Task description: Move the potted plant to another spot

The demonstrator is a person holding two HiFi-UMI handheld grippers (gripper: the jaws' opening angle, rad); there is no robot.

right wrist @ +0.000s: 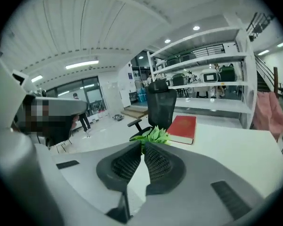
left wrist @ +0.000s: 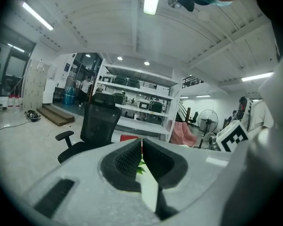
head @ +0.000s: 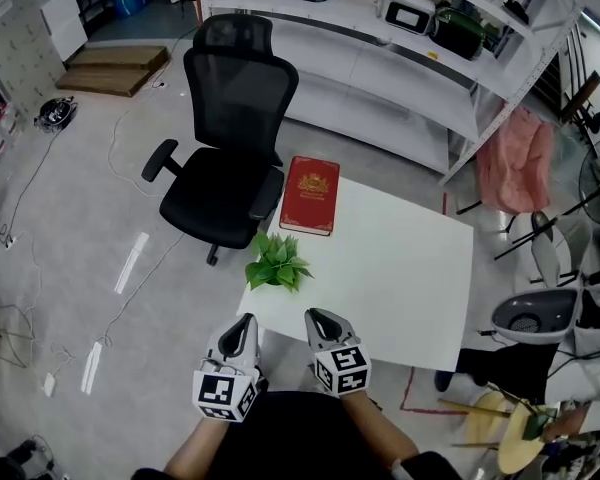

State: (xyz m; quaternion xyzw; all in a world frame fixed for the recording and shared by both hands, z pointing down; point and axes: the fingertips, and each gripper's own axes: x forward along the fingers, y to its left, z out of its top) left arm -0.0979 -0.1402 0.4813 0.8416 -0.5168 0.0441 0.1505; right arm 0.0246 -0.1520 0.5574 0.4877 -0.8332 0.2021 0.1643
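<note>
Overhead head view, low gripper views, shared plant (head: 277, 261)

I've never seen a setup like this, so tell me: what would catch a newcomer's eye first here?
A leafy green potted plant stands near the white table's left edge, with a red book lying beyond it at the far edge. A black office chair stands on the floor past that corner. By the near edge the left gripper and right gripper hover, jaws together, holding nothing.
</note>
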